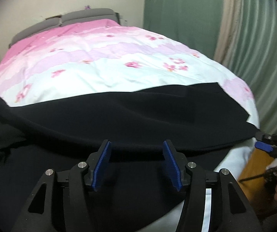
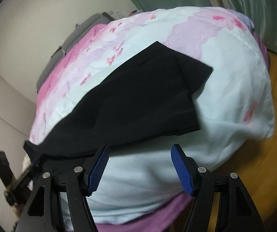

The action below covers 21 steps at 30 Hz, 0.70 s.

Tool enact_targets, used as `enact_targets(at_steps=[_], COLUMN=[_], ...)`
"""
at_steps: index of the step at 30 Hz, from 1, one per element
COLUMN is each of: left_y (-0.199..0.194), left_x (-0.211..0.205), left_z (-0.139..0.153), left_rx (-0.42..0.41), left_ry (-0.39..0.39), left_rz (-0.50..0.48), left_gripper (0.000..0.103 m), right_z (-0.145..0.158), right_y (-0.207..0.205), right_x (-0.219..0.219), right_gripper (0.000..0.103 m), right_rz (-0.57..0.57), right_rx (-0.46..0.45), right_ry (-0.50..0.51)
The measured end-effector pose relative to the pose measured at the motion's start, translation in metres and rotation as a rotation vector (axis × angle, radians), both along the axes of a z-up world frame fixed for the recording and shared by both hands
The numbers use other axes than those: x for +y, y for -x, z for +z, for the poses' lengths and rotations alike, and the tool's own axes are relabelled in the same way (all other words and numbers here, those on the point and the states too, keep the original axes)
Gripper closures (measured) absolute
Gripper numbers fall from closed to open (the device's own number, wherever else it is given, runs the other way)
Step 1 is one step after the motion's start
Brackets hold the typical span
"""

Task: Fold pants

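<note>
On the bed, black pants (image 1: 130, 116) lie folded flat, matte and smooth.
Floral quilt (image 1: 92, 67), pink and white, rumpled beneath; green curtain (image 1: 180, 5) and wooden floor (image 2: 254, 174) beyond its edge. Left hand-held gripper (image 1: 137, 166) open over the pants' near hem, right hand-held gripper (image 2: 141, 171) open above bare quilt.

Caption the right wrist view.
Open right gripper over floral duvet, beside black pants.

A bed (image 1: 103, 71) carries everything, covered by a pink-and-white floral quilt (image 2: 225, 81). Black pants (image 2: 138, 96) lie flat directly on the quilt, near the bed's foot end.
</note>
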<state>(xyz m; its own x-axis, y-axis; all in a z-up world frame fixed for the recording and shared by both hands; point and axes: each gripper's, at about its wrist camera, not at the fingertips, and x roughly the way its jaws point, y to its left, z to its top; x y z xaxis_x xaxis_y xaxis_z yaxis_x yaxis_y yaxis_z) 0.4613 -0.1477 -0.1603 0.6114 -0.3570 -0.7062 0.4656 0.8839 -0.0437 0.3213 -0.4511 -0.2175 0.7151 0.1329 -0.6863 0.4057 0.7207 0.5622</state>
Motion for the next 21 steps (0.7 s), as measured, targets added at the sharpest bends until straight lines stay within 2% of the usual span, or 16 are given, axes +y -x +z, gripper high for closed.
enact_targets(at_steps=[6,7,8,9,10,14,16,17,21], left_y=[-0.014,-0.015,-0.015,-0.016,-0.016,-0.016,-0.014,-0.012,-0.009], left_x=[0.0,-0.001,-0.003,-0.003,-0.006,-0.018,-0.025,-0.029,-0.038], left_z=[-0.006,-0.006,-0.005,-0.005,-0.005,0.0,0.004,0.007,0.011], left_rx=[0.01,0.011,0.009,0.007,0.004,0.01,0.0,-0.013,-0.029], left_ry=[-0.015,-0.013,-0.013,-0.015,-0.018,0.01,0.018,0.021,0.036], left_rz=[0.054,0.059,0.063,0.066,0.07,0.067,0.056,0.051,0.031], left_gripper=[0.046,0.046,0.046,0.046,0.046,0.046,0.046,0.046,0.046], right_z=[-0.019,-0.021,-0.023,-0.024,-0.022,-0.007,0.013,0.035,0.089], right_y=[-0.009,-0.011,-0.013,-0.015,-0.02,-0.028,-0.037,-0.043,-0.05], right_x=[-0.006,-0.008,-0.01,-0.011,-0.013,-0.018,-0.023,-0.025,-0.027], right_gripper=[0.037,0.047,0.067,0.078,0.095,0.1,0.1,0.1,0.1], right_rz=[-0.16,-0.179,-0.189,-0.192,-0.198,-0.185,-0.146,-0.113,0.037], right_rx=[-0.046,-0.045,-0.05,-0.06,-0.054,-0.051,-0.094,-0.156,-0.351], right_ry=[-0.163,-0.18,-0.193,-0.204,-0.189,-0.089,0.003,0.082,0.26])
